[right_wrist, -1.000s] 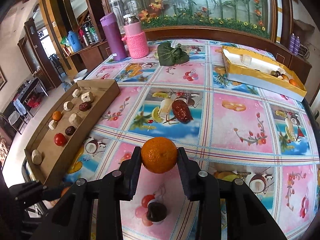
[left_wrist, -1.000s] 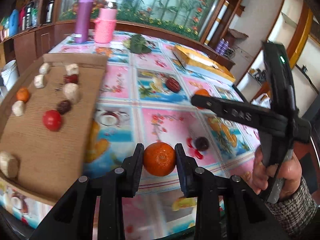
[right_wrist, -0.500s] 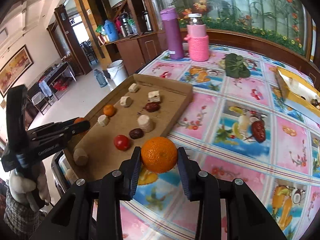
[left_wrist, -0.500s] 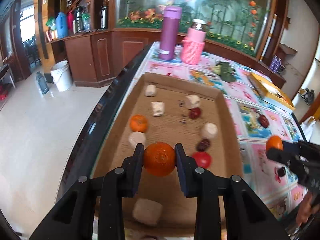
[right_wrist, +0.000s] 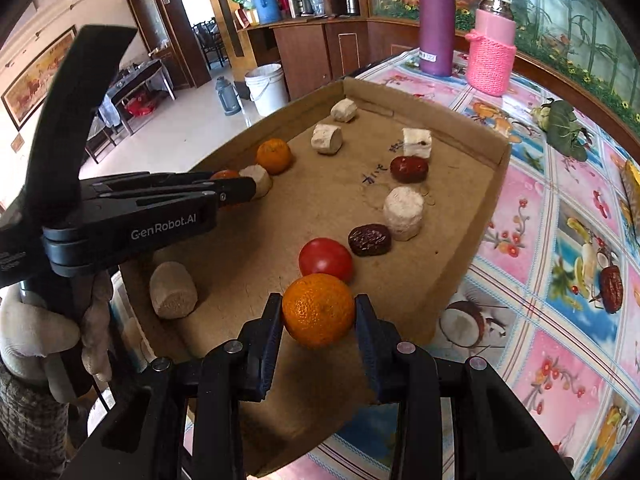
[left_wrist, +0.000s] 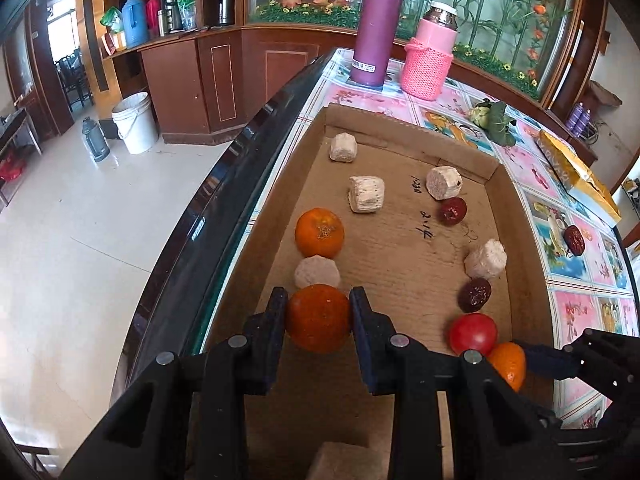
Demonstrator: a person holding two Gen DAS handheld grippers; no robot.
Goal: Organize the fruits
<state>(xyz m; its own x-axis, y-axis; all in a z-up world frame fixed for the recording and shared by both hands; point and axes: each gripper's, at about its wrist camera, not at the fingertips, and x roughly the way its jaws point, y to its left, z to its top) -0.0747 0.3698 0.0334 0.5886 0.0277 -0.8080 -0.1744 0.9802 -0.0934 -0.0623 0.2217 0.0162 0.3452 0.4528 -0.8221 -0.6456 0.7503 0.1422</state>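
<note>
Both grippers carried from over the tablecloth [right_wrist: 560, 240] to over the cardboard tray [left_wrist: 400, 248]; left gripper [left_wrist: 319, 318] clenched on an orange [left_wrist: 319, 319]; right gripper [right_wrist: 319, 312] clenched on a second orange [right_wrist: 319, 311] beside the tomato [right_wrist: 326, 260]; "GenRobot.AI" legible on left gripper; ink marks on tray unreadable.

You see a matt, ribbed cardboard tray [left_wrist: 404, 248], a glossy printed plastic cloth on the counter [right_wrist: 560, 240], and a pink knitted sleeve [left_wrist: 427, 68].

A pale chunk [left_wrist: 340, 460] is cut off by the bottom edge; the left tool [right_wrist: 236, 192] hides most of its orange [right_wrist: 225, 175].
</note>
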